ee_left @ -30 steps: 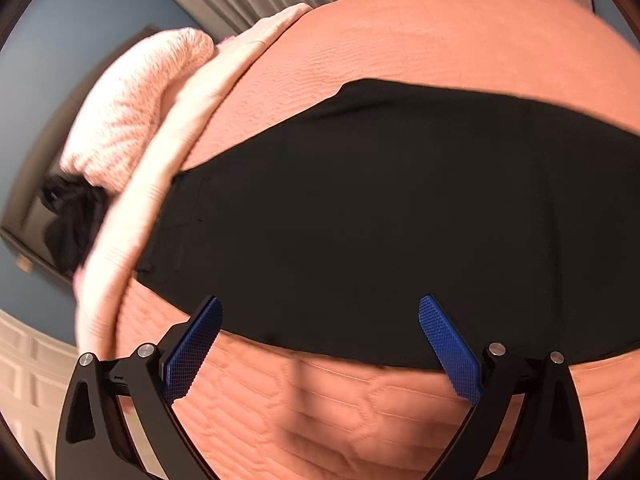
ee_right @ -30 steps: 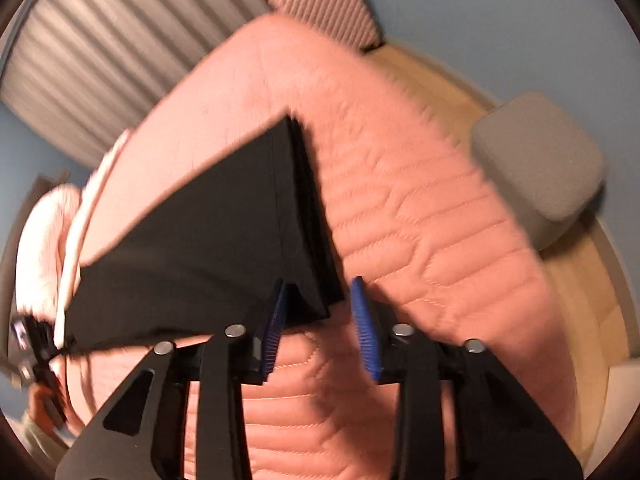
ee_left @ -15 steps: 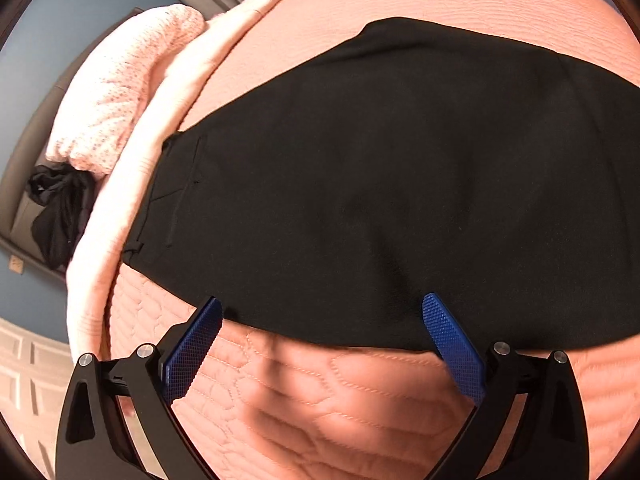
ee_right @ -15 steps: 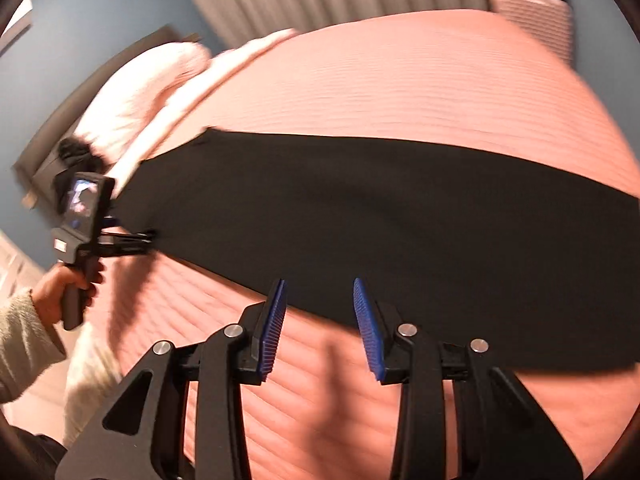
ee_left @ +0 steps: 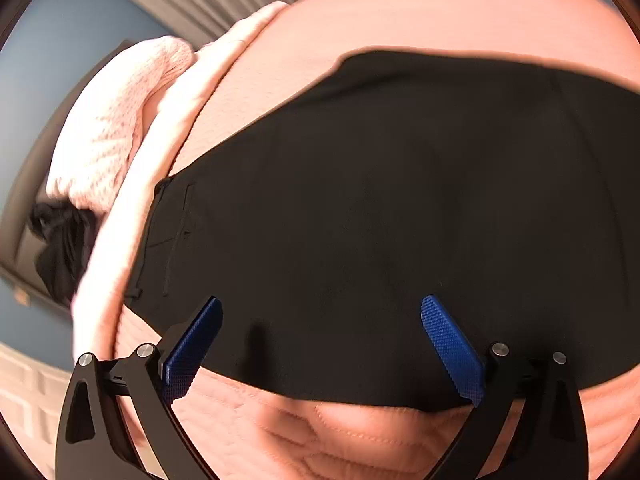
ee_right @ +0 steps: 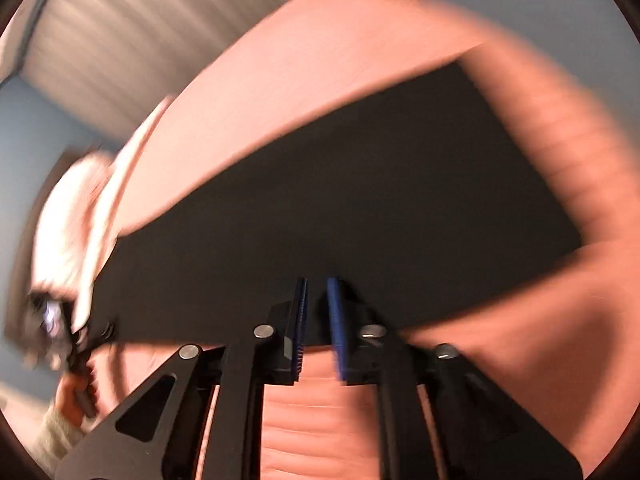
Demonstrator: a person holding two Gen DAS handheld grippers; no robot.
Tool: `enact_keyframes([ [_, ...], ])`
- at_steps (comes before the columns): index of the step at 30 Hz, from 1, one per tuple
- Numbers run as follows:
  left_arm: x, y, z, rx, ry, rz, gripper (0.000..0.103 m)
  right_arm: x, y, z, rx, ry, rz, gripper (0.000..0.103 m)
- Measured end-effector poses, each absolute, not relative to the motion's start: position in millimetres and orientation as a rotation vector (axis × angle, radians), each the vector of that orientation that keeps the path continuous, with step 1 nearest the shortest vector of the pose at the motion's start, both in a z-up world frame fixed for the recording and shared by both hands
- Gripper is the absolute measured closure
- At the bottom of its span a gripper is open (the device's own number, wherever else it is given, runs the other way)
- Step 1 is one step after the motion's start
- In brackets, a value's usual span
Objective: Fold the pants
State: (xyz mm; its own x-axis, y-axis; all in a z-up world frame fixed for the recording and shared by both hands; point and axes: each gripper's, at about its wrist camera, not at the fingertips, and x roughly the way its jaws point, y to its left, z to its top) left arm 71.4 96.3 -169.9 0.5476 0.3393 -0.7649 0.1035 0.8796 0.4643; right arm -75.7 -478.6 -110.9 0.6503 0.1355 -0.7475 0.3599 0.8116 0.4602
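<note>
The pants (ee_left: 380, 220) lie flat on the bed (ee_left: 440, 32), spread lengthways across its pink quilt, waistband end to the left near the pillow (ee_left: 120, 120) and leg ends off to the right. They look already folded once, one leg laid over the other, so they make a single long dark panel with a straight near edge; the right wrist view is badly smeared, so I would not swear that the layers line up at the hem.

The left tongs (ee_left: 320, 344) are spread wide and empty, pads (ee_left: 192, 344) hanging over the near edge of the pants close to the waist end, not pressing on the cloth. The right tongs (ee_right: 316, 328) sit over the near edge further along the legs. Their jaws have just been closing and now stand nearly together with a thin gap; nothing shows clearly between them, and they seem to pinch no fabric, though blur makes that hard to settle. In the right wrist view the person's left hand (ee_right: 74, 396) shows at the far left, holding its tool beside the waistband.

As I judge it, the lengthwise fold is done and the cloth is smoothed. What is left is the crosswise folding: bring the leg ends over toward the waist, likely once or twice, then tidy the stack. Neither tool has a hold on an edge yet
</note>
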Motion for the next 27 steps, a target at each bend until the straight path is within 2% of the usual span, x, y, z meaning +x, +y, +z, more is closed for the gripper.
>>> enact_keyframes([
  [2, 74.1, 100.4, -158.0, 0.422, 0.961, 0.182, 0.005, -64.2, -488.6, -109.2, 0.606, 0.855, -0.058, 0.088],
  [4, 88.2, 98.8, -164.0, 0.433, 0.994, 0.228, 0.005, -47.1, -510.4, -133.2, 0.513, 0.990, -0.168, 0.082],
  [5, 99.6, 97.3, -173.0, 0.475, 1.033, 0.244, 0.005, -47.6, -529.8, -136.6, 0.565, 0.973, -0.188, 0.090],
  [6, 108.1, 98.7, -178.0, 0.500, 1.044, 0.251, 0.005, -49.6, -540.0, -131.2, 0.609, 0.946, -0.224, 0.089],
  [7, 114.7, 101.1, -172.7, 0.494, 1.035, 0.256, 0.005, -51.5, -547.9, -114.4, 0.608, 0.899, -0.293, 0.084],
  [9, 123.7, 100.7, -157.1, 0.486, 0.978, 0.268, 0.005, -43.5, -541.6, -89.1, 0.571, 0.823, -0.242, 0.084],
  [11, 146.1, 95.0, -150.0, 0.469, 0.973, 0.255, 0.005, -11.8, -518.3, -81.9, 0.526, 0.852, -0.105, 0.084],
  [12, 159.7, 91.1, -150.7, 0.457, 0.990, 0.247, 0.005, 1.3, -511.7, -84.8, 0.510, 0.868, -0.054, 0.084],
  [14, 195.9, 84.0, -159.2, 0.451, 1.034, 0.242, 0.005, 35.8, -502.5, -107.4, 0.441, 0.949, -0.030, 0.074],
  [16, 226.9, 81.1, -168.7, 0.484, 1.058, 0.273, 0.005, 56.4, -513.4, -130.1, 0.438, 1.008, -0.085, 0.077],
  [18, 247.7, 81.1, -168.3, 0.515, 1.055, 0.305, 0.005, 48.1, -529.8, -121.5, 0.553, 0.940, -0.112, 0.075],
  [20, 265.1, 84.4, -165.5, 0.496, 1.067, 0.294, 0.005, 39.0, -540.4, -103.8, 0.524, 0.847, -0.127, 0.074],
  [21, 271.6, 86.3, -169.4, 0.489, 1.092, 0.280, 0.005, 36.9, -546.1, -105.7, 0.500, 0.859, -0.123, 0.072],
  [22, 278.4, 86.4, -175.6, 0.492, 1.112, 0.268, 0.005, 43.2, -559.0, -122.3, 0.461, 0.956, -0.152, 0.071],
  [23, 281.1, 87.0, -176.8, 0.495, 1.103, 0.264, 0.005, 44.2, -561.9, -127.9, 0.480, 0.965, -0.133, 0.081],
  [24, 284.5, 89.8, -174.4, 0.491, 1.098, 0.263, 0.005, 36.4, -572.6, -125.1, 0.524, 0.933, -0.127, 0.084],
  [27, 281.0, 87.6, -164.5, 0.492, 1.111, 0.253, 0.005, -4.1, -595.8, -98.9, 0.564, 0.853, -0.260, 0.074],
])
